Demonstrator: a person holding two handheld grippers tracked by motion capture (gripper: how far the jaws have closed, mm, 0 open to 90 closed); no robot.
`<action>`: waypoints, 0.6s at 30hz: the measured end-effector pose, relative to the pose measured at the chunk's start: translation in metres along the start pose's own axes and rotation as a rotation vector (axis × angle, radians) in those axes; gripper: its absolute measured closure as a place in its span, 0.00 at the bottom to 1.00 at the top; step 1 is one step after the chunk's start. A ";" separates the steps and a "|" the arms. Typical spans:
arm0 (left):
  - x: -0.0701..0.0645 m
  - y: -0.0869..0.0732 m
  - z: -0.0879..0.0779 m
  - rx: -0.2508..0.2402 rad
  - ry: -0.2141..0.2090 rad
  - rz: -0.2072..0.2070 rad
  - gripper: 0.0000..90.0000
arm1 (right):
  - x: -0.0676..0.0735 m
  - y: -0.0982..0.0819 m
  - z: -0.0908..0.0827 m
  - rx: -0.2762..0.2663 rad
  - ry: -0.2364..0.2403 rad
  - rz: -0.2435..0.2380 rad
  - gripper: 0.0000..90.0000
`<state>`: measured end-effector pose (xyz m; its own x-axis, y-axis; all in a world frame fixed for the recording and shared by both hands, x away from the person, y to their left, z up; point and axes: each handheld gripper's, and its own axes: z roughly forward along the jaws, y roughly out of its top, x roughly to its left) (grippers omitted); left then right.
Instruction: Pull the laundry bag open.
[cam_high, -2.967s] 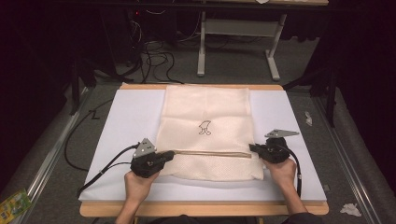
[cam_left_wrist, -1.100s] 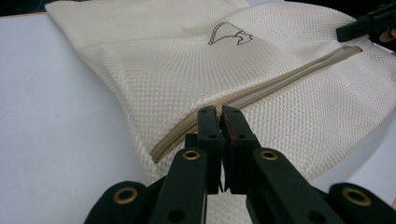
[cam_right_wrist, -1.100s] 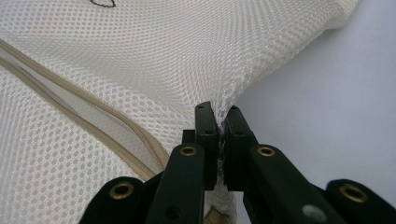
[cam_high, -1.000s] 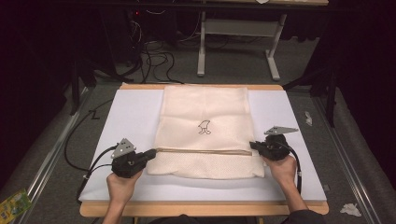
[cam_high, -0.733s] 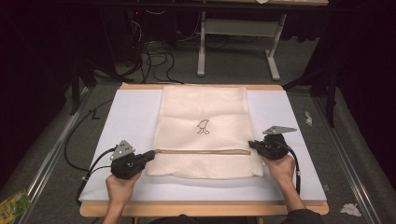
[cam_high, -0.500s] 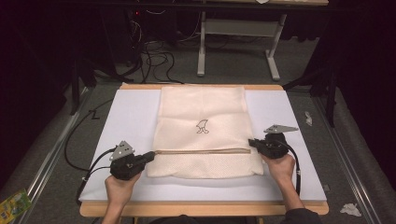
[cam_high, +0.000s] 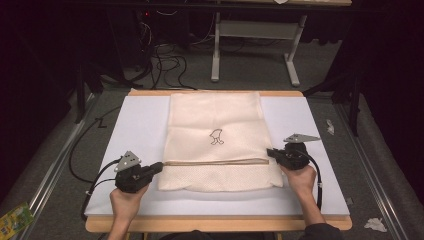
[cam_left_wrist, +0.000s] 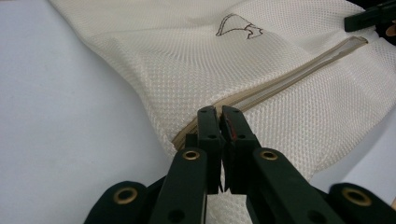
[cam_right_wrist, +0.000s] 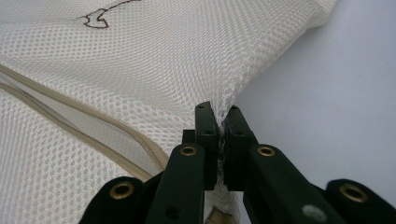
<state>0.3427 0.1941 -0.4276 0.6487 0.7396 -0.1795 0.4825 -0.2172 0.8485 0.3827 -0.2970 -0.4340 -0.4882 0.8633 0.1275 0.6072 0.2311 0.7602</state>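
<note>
One cream mesh bag (cam_high: 216, 140) lies flat on the white mat (cam_high: 140, 125) that covers the tabletop, centred between the left and right edges. Its long axis runs from the near edge to the far edge, and its far end touches the far edge of the mat. A tan zipper (cam_high: 215, 161) crosses it from side to side, parallel to the near edge, about a third of the way up from the bag's near end. Above the zipper, near the middle of the bag, sits a small dark outline drawing (cam_high: 216, 136) that looks like a little figure; no readable writing or brand shows on it.

At the left end of the zipper line, the left gripper (cam_high: 158, 166) has its jaws pressed together on the bag's side edge; in the left gripper view (cam_left_wrist: 220, 116) the tips meet right where the zipper tape ends. At the right end of the same line, the right gripper (cam_high: 270, 152) is likewise clamped on the opposite side edge, and the right gripper view (cam_right_wrist: 218, 114) shows mesh bunched up between its closed jaws. Both hands rest on the mat near the tabletop's near edge, well apart, with a black cable (cam_high: 80, 165) trailing off the left edge onto the grey floor (cam_high: 360, 165).
</note>
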 end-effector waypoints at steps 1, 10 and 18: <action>0.000 0.000 0.000 0.000 0.000 0.002 0.97 | 0.000 0.000 0.000 -0.002 0.003 -0.001 0.98; 0.001 -0.001 0.002 0.005 0.004 -0.003 0.97 | -0.002 0.001 -0.003 -0.004 0.005 0.008 0.98; 0.005 -0.003 0.000 0.017 0.026 -0.010 0.97 | -0.003 0.000 -0.007 -0.009 -0.007 0.009 0.98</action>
<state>0.3451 0.1983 -0.4310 0.6284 0.7580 -0.1746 0.4990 -0.2206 0.8381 0.3804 -0.3028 -0.4300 -0.4782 0.8686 0.1299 0.6058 0.2191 0.7649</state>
